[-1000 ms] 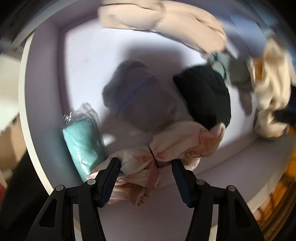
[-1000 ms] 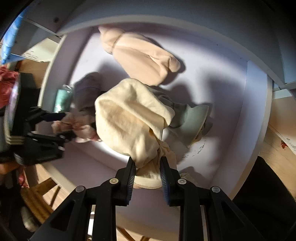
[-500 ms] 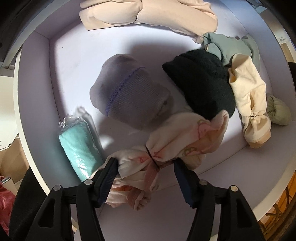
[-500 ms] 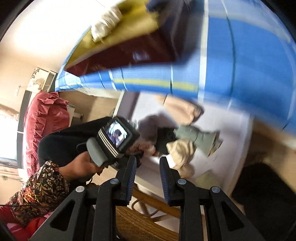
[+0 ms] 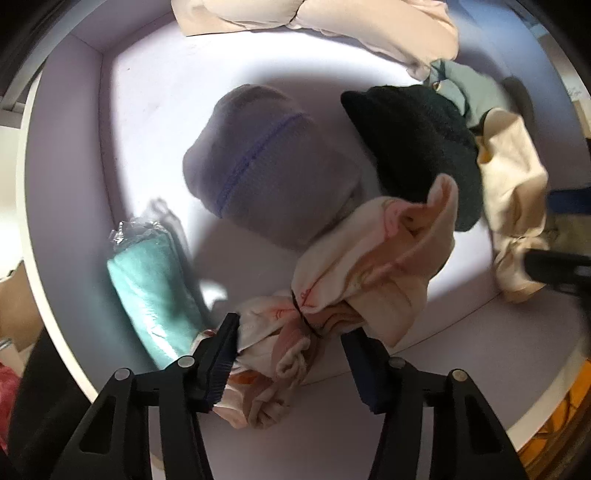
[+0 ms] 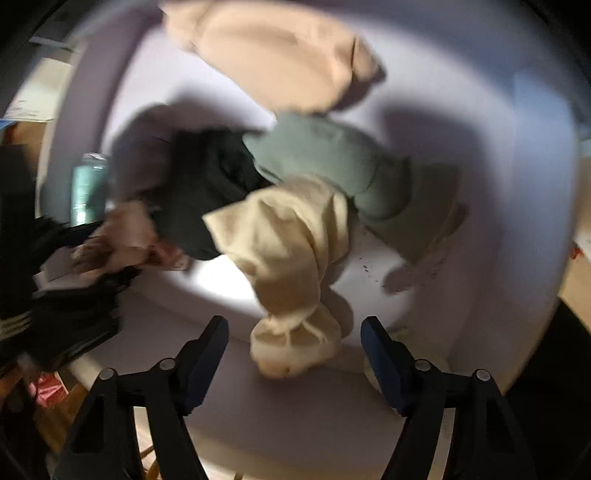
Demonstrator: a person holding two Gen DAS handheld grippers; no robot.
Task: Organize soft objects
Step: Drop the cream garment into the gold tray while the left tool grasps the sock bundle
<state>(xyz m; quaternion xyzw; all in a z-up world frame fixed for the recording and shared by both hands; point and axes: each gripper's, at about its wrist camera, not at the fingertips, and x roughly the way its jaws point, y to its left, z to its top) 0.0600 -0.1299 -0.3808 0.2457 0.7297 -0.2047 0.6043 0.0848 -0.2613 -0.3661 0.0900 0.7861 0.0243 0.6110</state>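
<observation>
A pink-and-white printed cloth bundle [image 5: 354, 269], tied with a black band, lies at the near wall of a white drawer [image 5: 62, 206]. My left gripper [image 5: 291, 354] points down over it. Its jaws are closing around the tied end, and the left pad brushes the cloth without a firm grip showing. In the right wrist view a cream cloth bundle [image 6: 288, 240] lies with its knotted end between the fingers of my right gripper [image 6: 295, 332]. Those jaws are opening and stand clear of the cloth on both sides.
Also in the drawer are a grey beanie [image 5: 273, 166], a black knit hat [image 5: 417, 147], a teal roll in plastic [image 5: 155, 284], a beige bundle [image 5: 332, 22] at the far wall and a green cloth [image 6: 332, 158]. The drawer's front wall [image 6: 258, 417] runs just under both grippers.
The right gripper let go of the cream bundle, swung up and away, then came back down over it with jaws wide. The left gripper sank closer to the pink bundle and its jaws narrowed.
</observation>
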